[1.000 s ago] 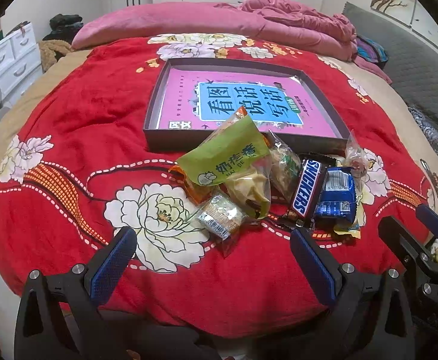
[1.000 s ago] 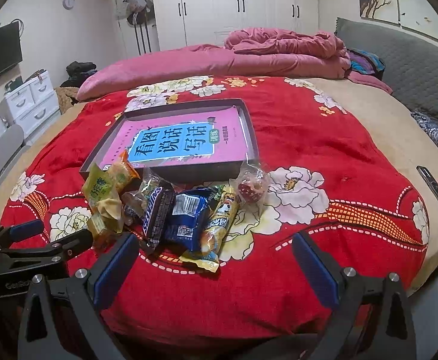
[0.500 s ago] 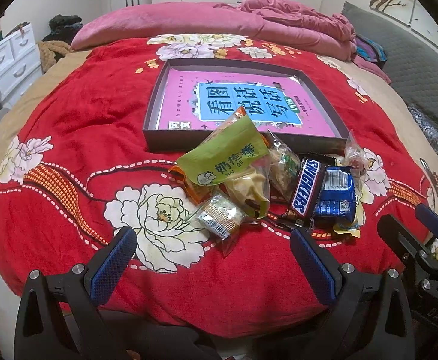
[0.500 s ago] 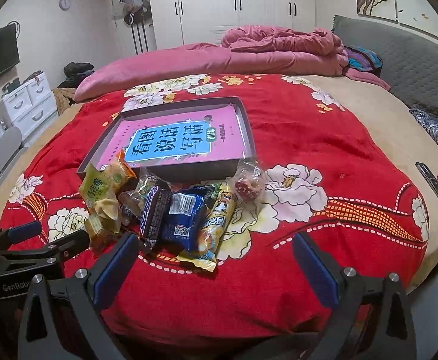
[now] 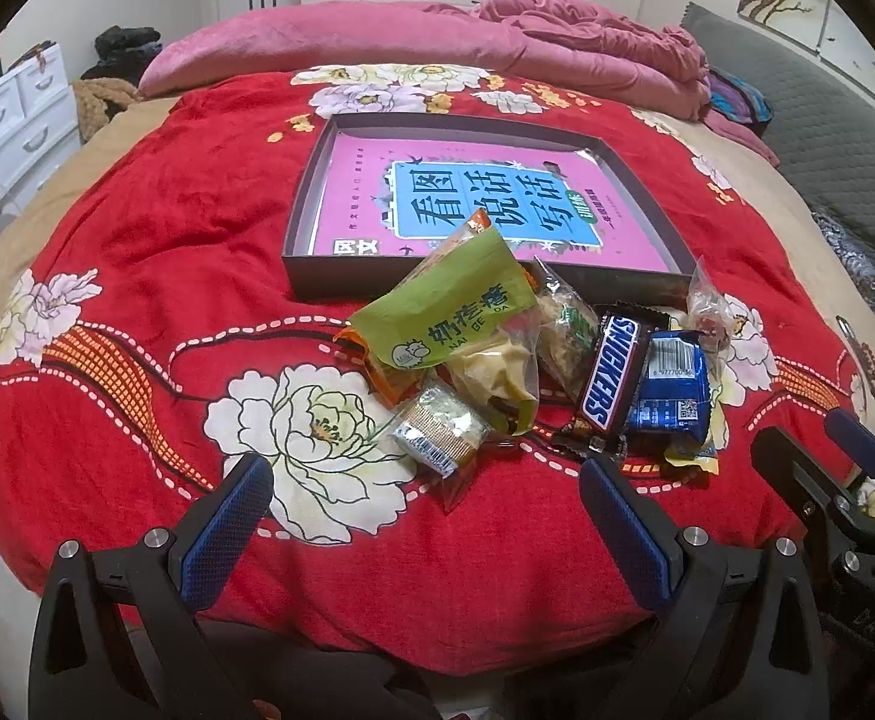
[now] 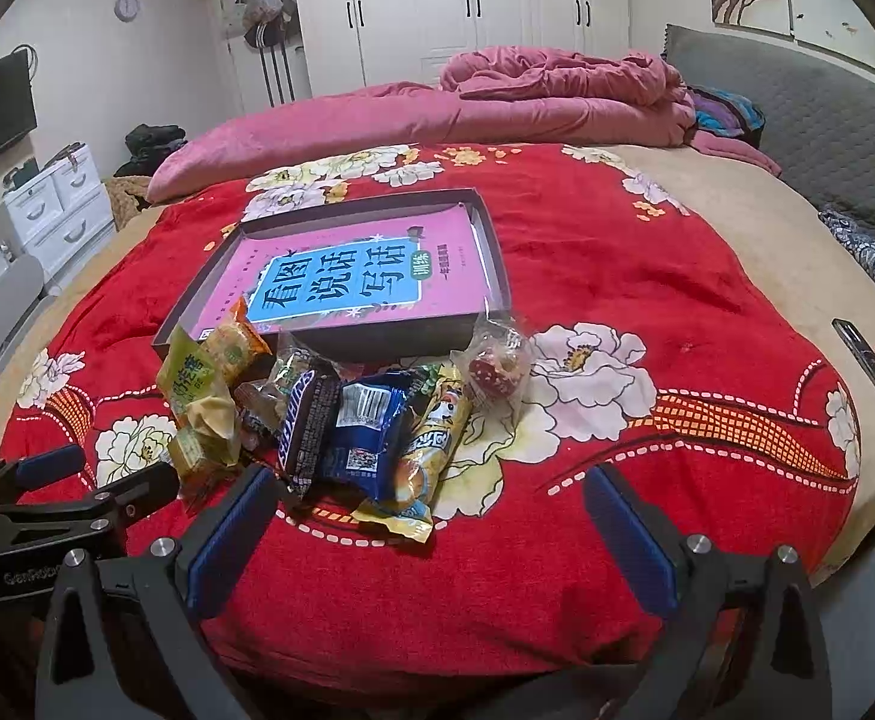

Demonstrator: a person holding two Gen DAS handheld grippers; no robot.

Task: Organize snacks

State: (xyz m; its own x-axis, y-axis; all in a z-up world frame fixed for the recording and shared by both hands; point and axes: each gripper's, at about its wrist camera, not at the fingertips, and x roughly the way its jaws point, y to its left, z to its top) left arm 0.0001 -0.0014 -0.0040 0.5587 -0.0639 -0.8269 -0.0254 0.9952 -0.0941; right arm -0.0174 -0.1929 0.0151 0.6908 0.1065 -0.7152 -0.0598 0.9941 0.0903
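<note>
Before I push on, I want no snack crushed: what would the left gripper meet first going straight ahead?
Probably the small clear-wrapped cracker packet, nearest between the open left gripper fingers, with the green pouch behind it. Depth is unclear; it may touch the red floral blanket first.

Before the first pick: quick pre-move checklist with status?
1. Left gripper open, holding nothing: ok.
2. Right gripper open, holding nothing: ok.
3. Shallow dark cardboard tray reachable, pink book lying inside: ok.
4. Brown Snickers bar unobstructed on top: ok.
5. Blue foil packet free of neighbours: not ok, overlaps yellow wrapper.
6. Green snack bag lying flat: not ok, leans on tray.
</note>
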